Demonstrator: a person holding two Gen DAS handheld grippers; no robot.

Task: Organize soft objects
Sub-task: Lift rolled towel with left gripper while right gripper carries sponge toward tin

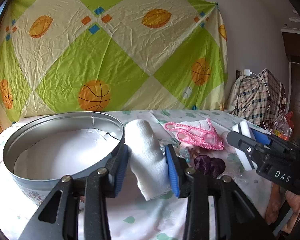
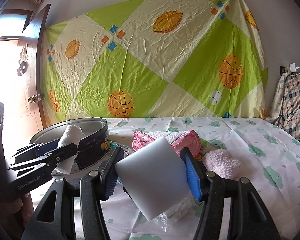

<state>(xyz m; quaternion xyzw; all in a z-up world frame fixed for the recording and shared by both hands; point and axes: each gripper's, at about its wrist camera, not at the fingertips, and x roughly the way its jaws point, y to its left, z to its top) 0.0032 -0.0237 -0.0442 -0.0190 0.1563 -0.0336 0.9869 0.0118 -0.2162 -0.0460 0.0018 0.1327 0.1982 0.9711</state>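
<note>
Table under a cloud-print cloth (image 2: 250,140), ball-print sheet (image 1: 110,50) on the wall behind. Round tin (image 1: 60,140) at left. Left gripper (image 1: 148,166) clamps a white cloth (image 1: 146,156) just beside the tin; right gripper (image 2: 152,172) clamps a white sponge (image 2: 154,178). Pink knit piece (image 1: 198,135), purple scrunchie (image 1: 210,165) lie between.

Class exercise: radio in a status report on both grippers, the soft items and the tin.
Left gripper shut on white rolled cloth, beside round tin. Right gripper shut on white sponge block. Pink-trimmed cloth, fluffy pink cloth on table. Tin open.

Home bedroom: patterned bedsheet (image 2: 250,140), wooden door (image 2: 38,60)
</note>
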